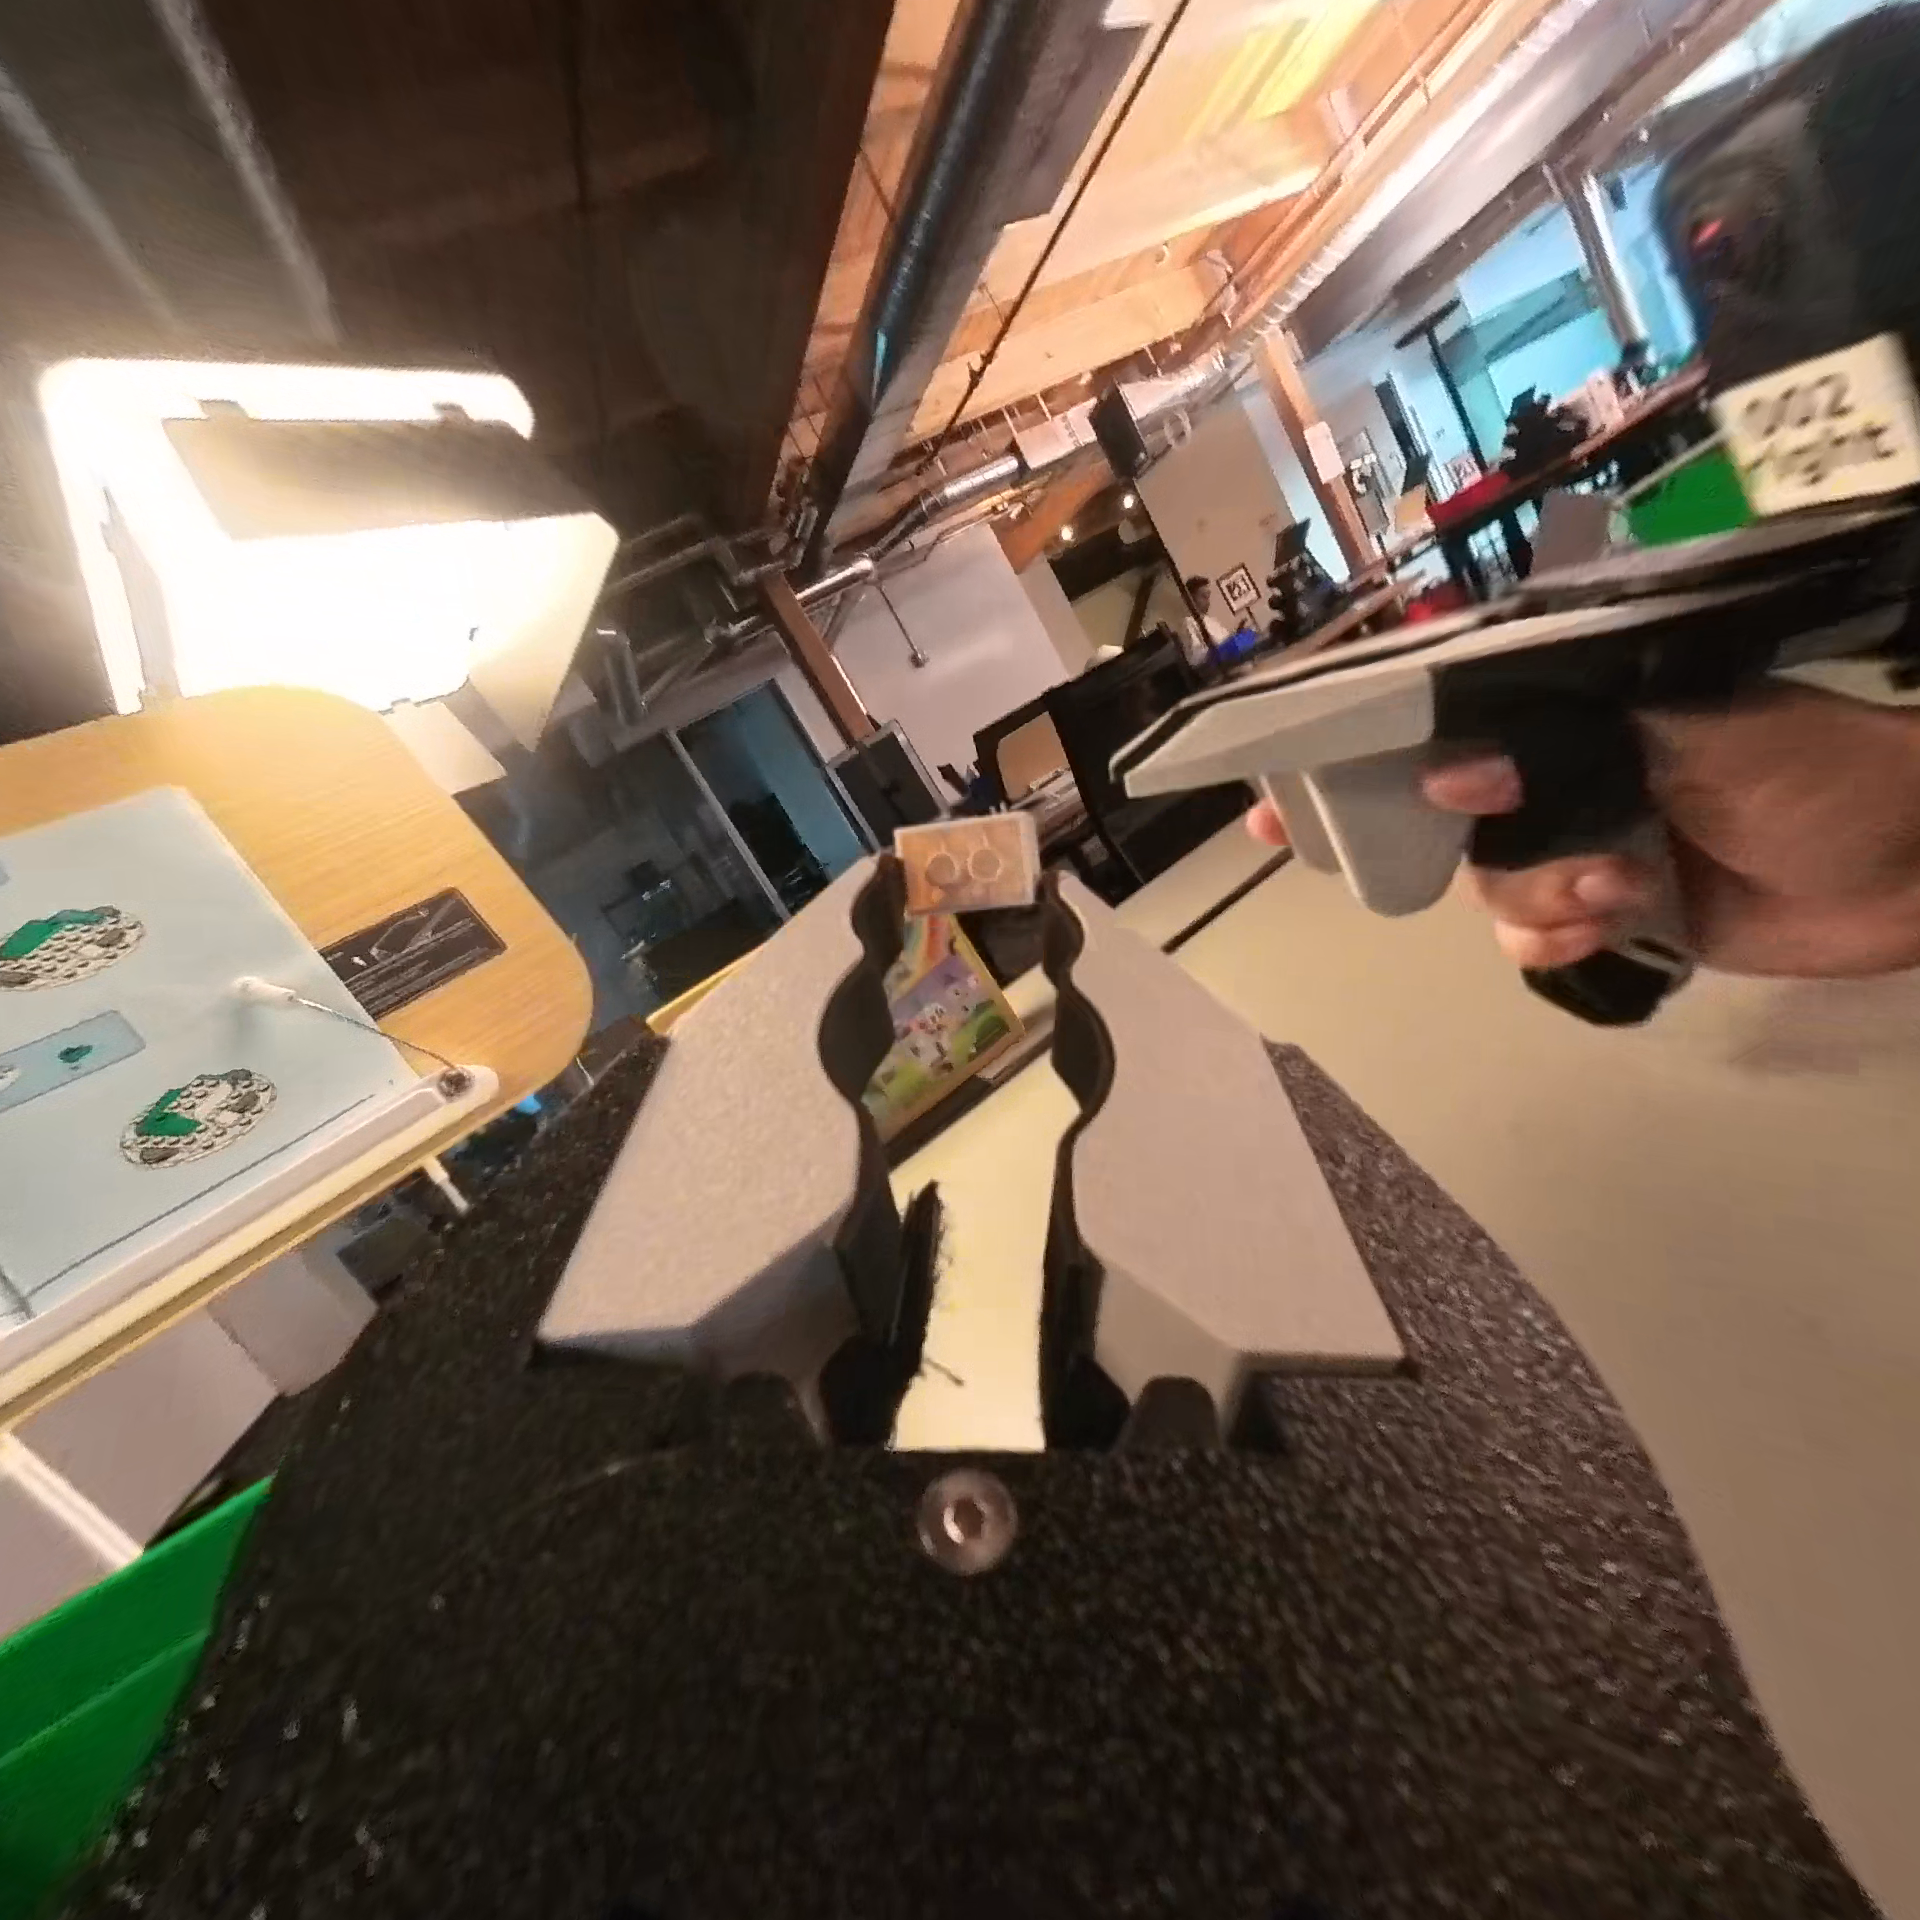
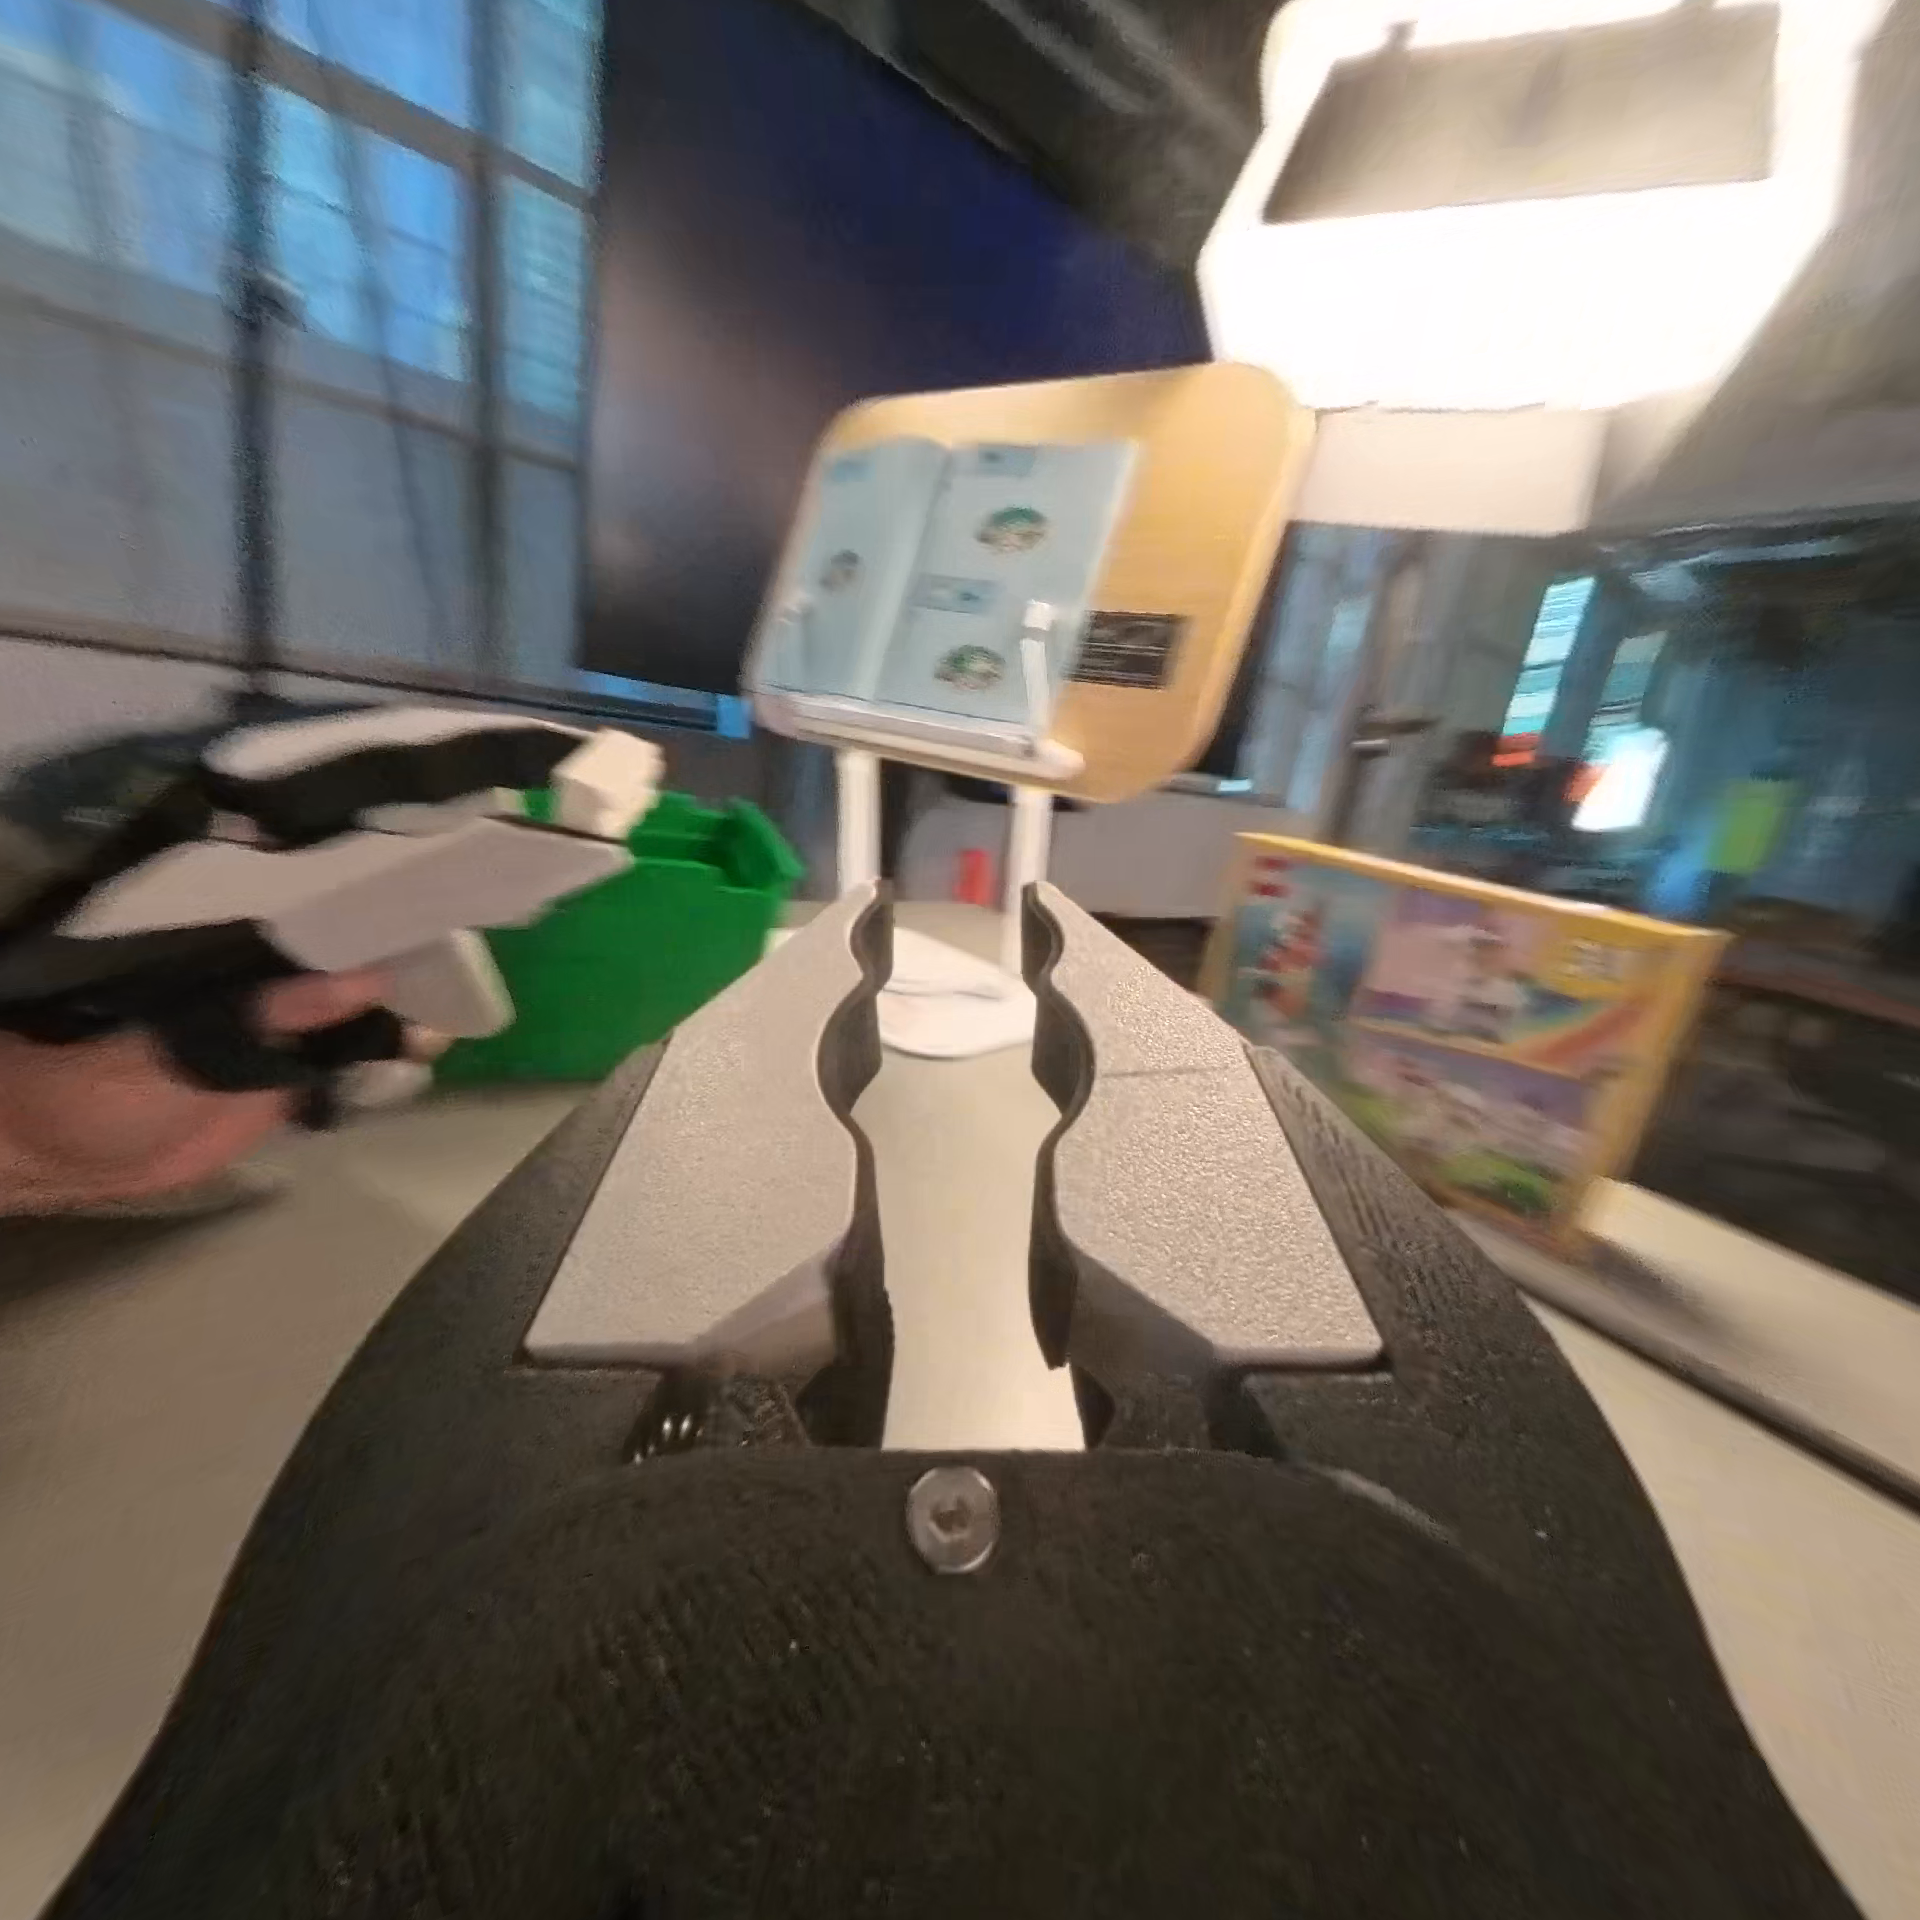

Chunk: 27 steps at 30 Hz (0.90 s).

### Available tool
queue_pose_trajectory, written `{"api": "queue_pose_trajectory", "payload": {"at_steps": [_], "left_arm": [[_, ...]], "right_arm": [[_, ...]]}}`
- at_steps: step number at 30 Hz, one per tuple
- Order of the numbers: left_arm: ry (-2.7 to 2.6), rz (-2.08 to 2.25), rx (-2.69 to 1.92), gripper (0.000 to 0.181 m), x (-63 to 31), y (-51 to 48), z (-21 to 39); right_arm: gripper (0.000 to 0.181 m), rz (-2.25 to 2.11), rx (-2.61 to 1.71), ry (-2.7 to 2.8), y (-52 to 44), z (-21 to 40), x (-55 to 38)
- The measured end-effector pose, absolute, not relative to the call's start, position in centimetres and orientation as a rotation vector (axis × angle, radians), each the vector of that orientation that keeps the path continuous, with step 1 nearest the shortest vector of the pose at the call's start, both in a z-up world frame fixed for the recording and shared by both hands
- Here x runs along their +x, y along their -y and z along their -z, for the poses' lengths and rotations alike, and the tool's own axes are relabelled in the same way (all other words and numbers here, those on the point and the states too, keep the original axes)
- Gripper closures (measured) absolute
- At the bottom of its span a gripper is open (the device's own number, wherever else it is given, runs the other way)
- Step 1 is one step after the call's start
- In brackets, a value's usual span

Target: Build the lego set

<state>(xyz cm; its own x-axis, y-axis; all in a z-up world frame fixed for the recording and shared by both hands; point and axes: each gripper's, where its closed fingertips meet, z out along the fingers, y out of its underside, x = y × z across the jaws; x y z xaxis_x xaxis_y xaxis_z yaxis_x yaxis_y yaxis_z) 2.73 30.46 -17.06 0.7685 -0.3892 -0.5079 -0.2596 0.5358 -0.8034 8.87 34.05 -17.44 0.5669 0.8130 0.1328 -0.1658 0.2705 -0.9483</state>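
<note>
My left gripper [image 1: 971,885] is shut on a small pale brick [image 1: 966,871], pinched at the fingertips and held in the air with its underside tubes facing the camera. The right wrist view shows that gripper [image 2: 608,821] at the left, in a hand, with the white brick [image 2: 613,781] at its tip. My right gripper [image 2: 956,904] is open and empty, its jaws a narrow gap apart, above the table. It also shows in the left wrist view [image 1: 1143,764], at the right and a little above the brick, held by a hand [image 1: 1714,862].
An open instruction booklet [image 2: 956,582] rests on a wooden stand [image 1: 312,831]. A green bin [image 2: 623,956] stands left of it, the set's box [image 2: 1455,1018] to the right. A bright lamp panel [image 2: 1507,208] hangs above. The table [image 2: 208,1403] is pale grey.
</note>
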Motion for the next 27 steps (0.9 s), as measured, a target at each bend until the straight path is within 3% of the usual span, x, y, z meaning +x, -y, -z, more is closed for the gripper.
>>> {"api": "queue_pose_trajectory", "payload": {"at_steps": [4, 8, 14, 16, 18, 23, 27], "left_arm": [[-0.767, 0.121, -0.97, 0.157, 3.3, -29.6, 16.7], [-0.83, 0.151, -0.925, 0.157, 4.4, -28.6, 16.9], [-0.903, 0.298, -0.882, 0.158, 5.7, -27.1, 17.2], [-0.923, 0.323, -0.882, 0.157, 6.0, -26.8, 17.3], [-0.937, 0.325, -0.9, 0.157, 6.1, -26.9, 17.6], [-0.971, 0.316, -0.917, 0.158, 6.3, -27.2, 18.4], [-0.975, 0.329, -0.932, 0.158, 6.6, -27.0, 18.4]], "right_arm": [[0.164, -1.448, -1.24, 0.767, -31.2, 17.1, 6.0], [0.157, -2.07, -1.238, 0.715, -28.7, 15.8, 5.7], [0.152, -2.361, -1.259, 0.75, -26.6, 16.6, 5.2], [0.167, -2.388, -1.253, 0.739, -26.7, 16.9, 5.2], [0.168, -2.411, -1.272, 0.728, -26.8, 17.2, 5.3], [0.149, -2.442, -1.297, 0.75, -26.3, 17.5, 5.2], [0.164, -2.415, -1.287, 0.765, -26.4, 17.8, 5.1]]}}
